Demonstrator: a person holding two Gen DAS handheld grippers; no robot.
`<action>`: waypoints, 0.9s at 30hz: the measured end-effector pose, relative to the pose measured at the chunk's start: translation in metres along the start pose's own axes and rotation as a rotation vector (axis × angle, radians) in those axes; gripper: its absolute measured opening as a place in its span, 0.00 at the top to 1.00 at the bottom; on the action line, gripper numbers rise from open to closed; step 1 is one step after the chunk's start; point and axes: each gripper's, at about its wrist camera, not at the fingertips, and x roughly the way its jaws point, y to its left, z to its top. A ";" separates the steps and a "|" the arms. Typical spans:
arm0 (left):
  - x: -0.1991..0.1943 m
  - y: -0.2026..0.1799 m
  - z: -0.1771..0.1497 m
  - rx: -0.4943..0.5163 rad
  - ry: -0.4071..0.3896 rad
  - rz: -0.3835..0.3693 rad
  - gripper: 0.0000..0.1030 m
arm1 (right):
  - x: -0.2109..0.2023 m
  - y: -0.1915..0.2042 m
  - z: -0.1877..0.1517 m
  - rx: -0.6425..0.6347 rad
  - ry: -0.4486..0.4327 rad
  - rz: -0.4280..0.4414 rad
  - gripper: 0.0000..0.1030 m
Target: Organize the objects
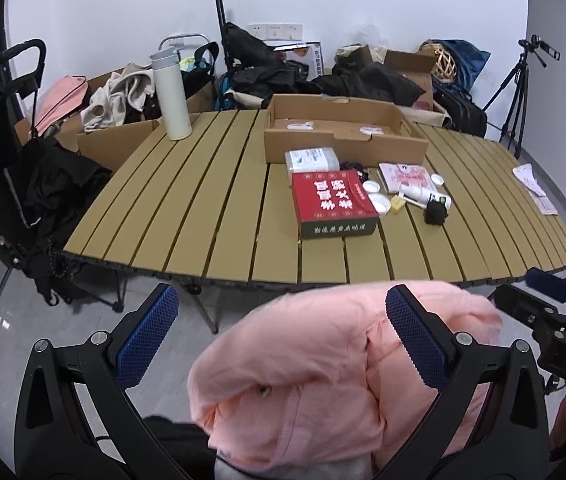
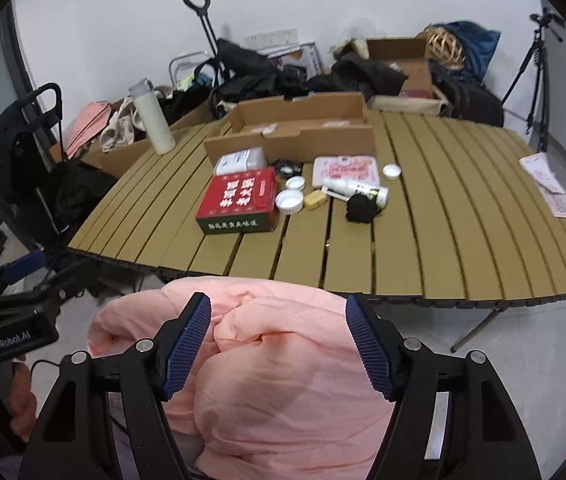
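Observation:
A bunched pink padded garment lies low in front of the slatted tan table. My left gripper stands open over it: the right pad rests against the fabric and the left pad is clear of it. In the right wrist view the garment bulges up between the fingers of my right gripper, whose jaws stand apart without visibly pinching it. On the table are a red box, a white spray bottle, a black lump and white caps.
An open cardboard tray sits mid-table, a white flask at its far left corner, papers at the right edge. Bags, clothes and boxes crowd the floor behind. A trolley stands left and a tripod right.

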 end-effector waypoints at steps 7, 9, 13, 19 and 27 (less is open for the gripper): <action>0.050 0.004 0.025 0.044 0.068 -0.006 0.00 | 0.039 -0.010 0.025 -0.008 0.050 0.033 0.18; 0.072 0.006 0.036 0.039 0.073 -0.059 0.00 | 0.056 -0.012 0.035 -0.016 0.078 0.037 0.18; 0.119 0.007 0.056 0.023 0.070 -0.103 0.03 | 0.092 -0.011 0.064 -0.052 0.076 0.056 0.18; 0.197 -0.004 0.074 0.024 0.165 -0.179 0.37 | 0.183 0.005 0.106 -0.062 0.143 0.127 0.51; 0.235 0.021 0.066 -0.129 0.254 -0.348 0.44 | 0.236 0.009 0.111 -0.031 0.229 0.156 0.58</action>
